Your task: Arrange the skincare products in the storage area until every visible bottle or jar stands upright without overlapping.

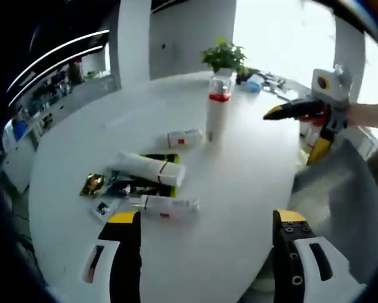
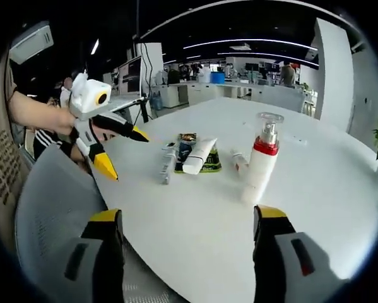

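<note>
White table (image 1: 239, 189), upright pump bottle (image 1: 218, 108); office desks (image 2: 195, 91) behind, right gripper view

A pump bottle (image 1: 218, 107) stands upright on the white desk (image 1: 239, 189); tubes (image 1: 147, 168) lie flat nearby; left gripper (image 1: 207, 243) jaws spread.

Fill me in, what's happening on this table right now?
A person holds a tool in each hand over a white table; both the left tool and right tool are open and empty. One pump bottle stands upright. A small bottle, a white tube and a slim bottle still lie flat beside some sachets.
</note>
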Available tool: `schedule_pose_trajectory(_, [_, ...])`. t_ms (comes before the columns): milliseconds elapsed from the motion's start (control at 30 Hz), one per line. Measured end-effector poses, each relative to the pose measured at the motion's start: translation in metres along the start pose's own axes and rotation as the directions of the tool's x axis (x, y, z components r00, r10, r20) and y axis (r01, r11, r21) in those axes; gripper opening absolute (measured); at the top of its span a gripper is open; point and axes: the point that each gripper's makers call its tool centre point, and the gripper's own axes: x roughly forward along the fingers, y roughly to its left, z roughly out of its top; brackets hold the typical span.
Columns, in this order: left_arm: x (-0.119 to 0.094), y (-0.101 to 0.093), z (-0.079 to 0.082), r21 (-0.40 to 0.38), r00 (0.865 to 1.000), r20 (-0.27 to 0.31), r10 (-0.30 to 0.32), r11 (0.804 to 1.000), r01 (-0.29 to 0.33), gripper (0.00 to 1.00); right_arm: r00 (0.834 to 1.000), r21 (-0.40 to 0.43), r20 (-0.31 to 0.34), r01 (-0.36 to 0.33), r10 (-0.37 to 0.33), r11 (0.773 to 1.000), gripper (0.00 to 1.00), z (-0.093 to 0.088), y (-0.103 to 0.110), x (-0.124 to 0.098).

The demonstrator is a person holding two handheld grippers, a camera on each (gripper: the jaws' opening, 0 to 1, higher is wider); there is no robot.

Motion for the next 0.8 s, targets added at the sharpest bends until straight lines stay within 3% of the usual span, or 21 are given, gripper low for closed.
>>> schedule_pose_trajectory(233, [-0.025,-0.001,-0.017,-0.042,0.999,-0.003,0.039,0.998,-0.039,0.9,1.0,0.016,0.012,-0.009,0.009,1.0,0.91,0.002,0.014,-0.003])
schedule_pose_trajectory(800, [-0.066,-0.003,-0.033,-0.123,0.993,0.038,0.112,0.987,-0.107,0.97,0.999,0.073,0.031,0.02,-0.022,0.997,0.96,-0.003,0.022,-0.016])
